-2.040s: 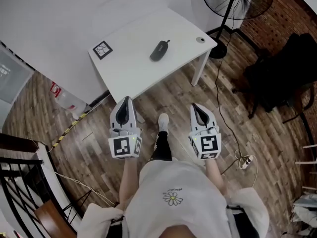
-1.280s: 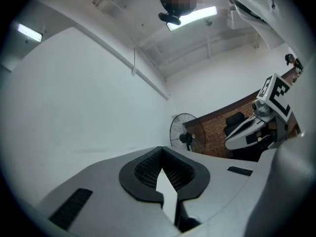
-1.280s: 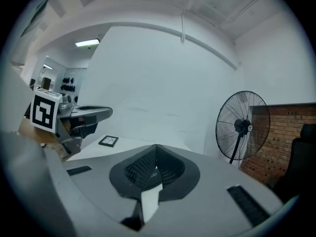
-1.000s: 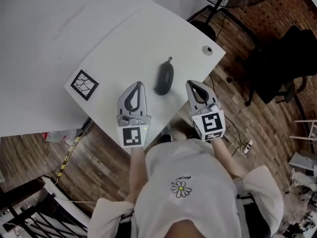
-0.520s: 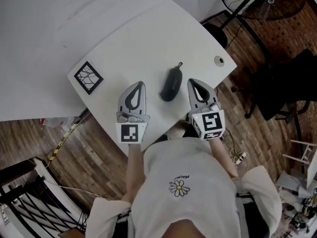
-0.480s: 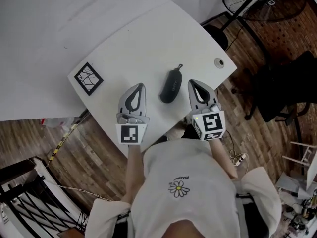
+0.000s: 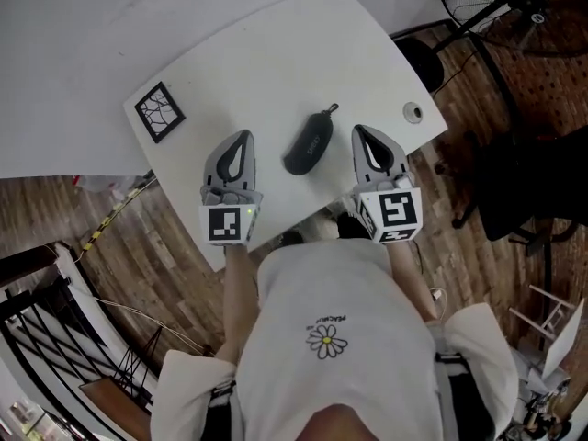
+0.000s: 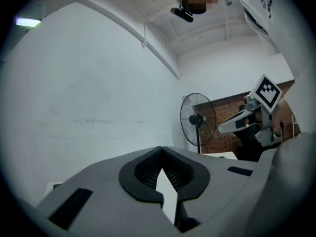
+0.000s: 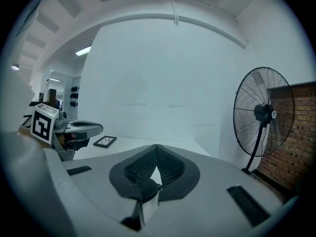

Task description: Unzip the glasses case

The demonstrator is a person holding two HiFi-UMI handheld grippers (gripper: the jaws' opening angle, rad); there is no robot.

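It looked like a loft-style studio or lab: a white worktop (image 7: 257,62) with a marker card (image 7: 159,112) near one corner stood on plank flooring (image 7: 156,246), beside a pedestal fan (image 9: 262,111), a brick wall (image 9: 289,137) and black stair railing (image 7: 37,338).

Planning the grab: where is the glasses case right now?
In the head view, the glasses case lies on the white table, in the gap between the left gripper and the right gripper, touched by neither.

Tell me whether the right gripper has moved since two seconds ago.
Yes. The right gripper went forward from above the floor to the near edge of the table, right of the glasses case.
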